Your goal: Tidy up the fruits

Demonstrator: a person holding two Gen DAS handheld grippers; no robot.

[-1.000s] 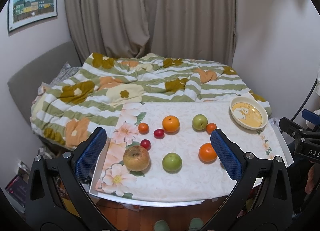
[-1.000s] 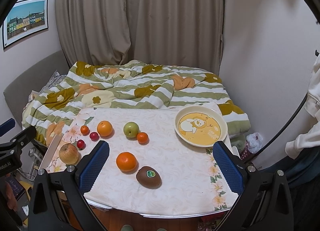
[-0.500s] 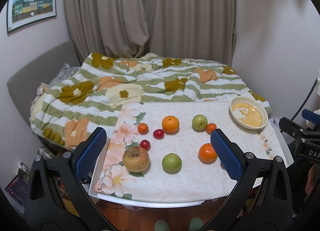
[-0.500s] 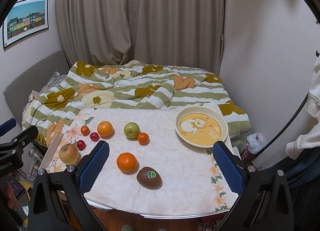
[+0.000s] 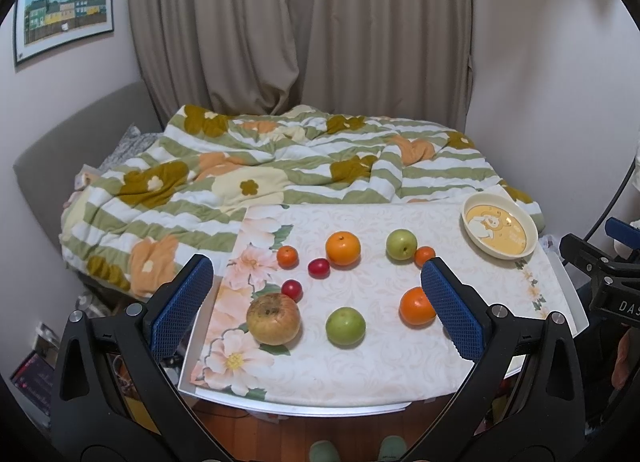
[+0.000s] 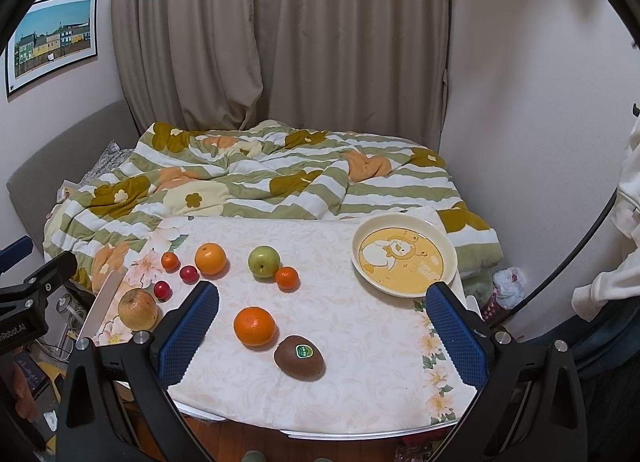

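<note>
Fruit lies scattered on a small table (image 5: pixel 360 386) with a floral cloth. Nearest the left gripper (image 5: pixel 320 302) are a yellow-brown apple (image 5: pixel 273 318), a green apple (image 5: pixel 345 326) and an orange (image 5: pixel 417 306). Farther back sit a second orange (image 5: pixel 343 248), another green apple (image 5: pixel 401 244), two small tangerines and two red plums. A brown kiwi (image 6: pixel 299 357) with a sticker lies close to the right gripper (image 6: pixel 320 326), beside the near orange (image 6: pixel 255 326). A cream plate (image 6: pixel 404 255) with a yellow picture stands at the back right, holding nothing. Both grippers hover open above the table's front edge.
A bed with a green striped flowered quilt (image 5: pixel 288 173) abuts the table's far side. Curtains and walls stand behind it. Clutter lies on the floor at left (image 5: pixel 36 374). A white sleeve (image 6: pixel 612 246) hangs at the right.
Both views have shifted very slightly; the fruit and the plate have not moved, and both grippers stay open.
</note>
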